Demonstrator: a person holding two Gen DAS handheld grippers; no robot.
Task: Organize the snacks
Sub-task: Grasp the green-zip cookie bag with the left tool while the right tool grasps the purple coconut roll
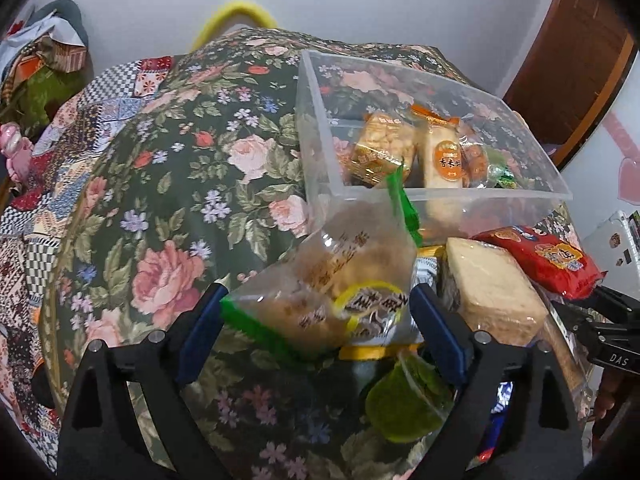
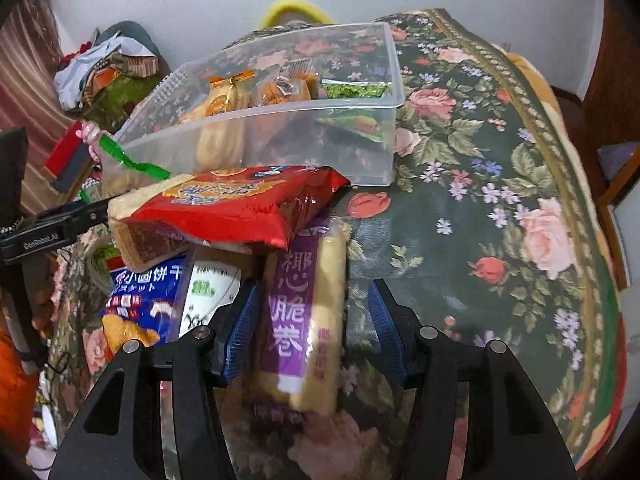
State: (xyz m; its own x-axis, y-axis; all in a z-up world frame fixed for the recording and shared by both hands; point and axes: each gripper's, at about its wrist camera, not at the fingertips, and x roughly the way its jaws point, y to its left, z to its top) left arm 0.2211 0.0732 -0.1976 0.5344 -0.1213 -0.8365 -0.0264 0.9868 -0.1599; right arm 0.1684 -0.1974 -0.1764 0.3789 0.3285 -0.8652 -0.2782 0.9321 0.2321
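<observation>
Snacks: 1 clear bag [image 1: 320,292] in left claw [image 1: 316,312] (approx. 4 in bin [image 1: 440,196]).

free: floral cloth [image 2: 500,168] right of bin [image 2: 360,44] | blocked: snack heap [image 2: 224,208] against bin front

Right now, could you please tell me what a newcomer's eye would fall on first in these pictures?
Probably the clear plastic bin on the dark rose-patterned tablecloth, already holding several orange-wrapped snacks. Next, the left gripper holds a clear green-edged snack bag in front of the bin. The shiny red snack packet tops the loose pile, beside the right gripper, open around a purple-labelled roll pack.
</observation>
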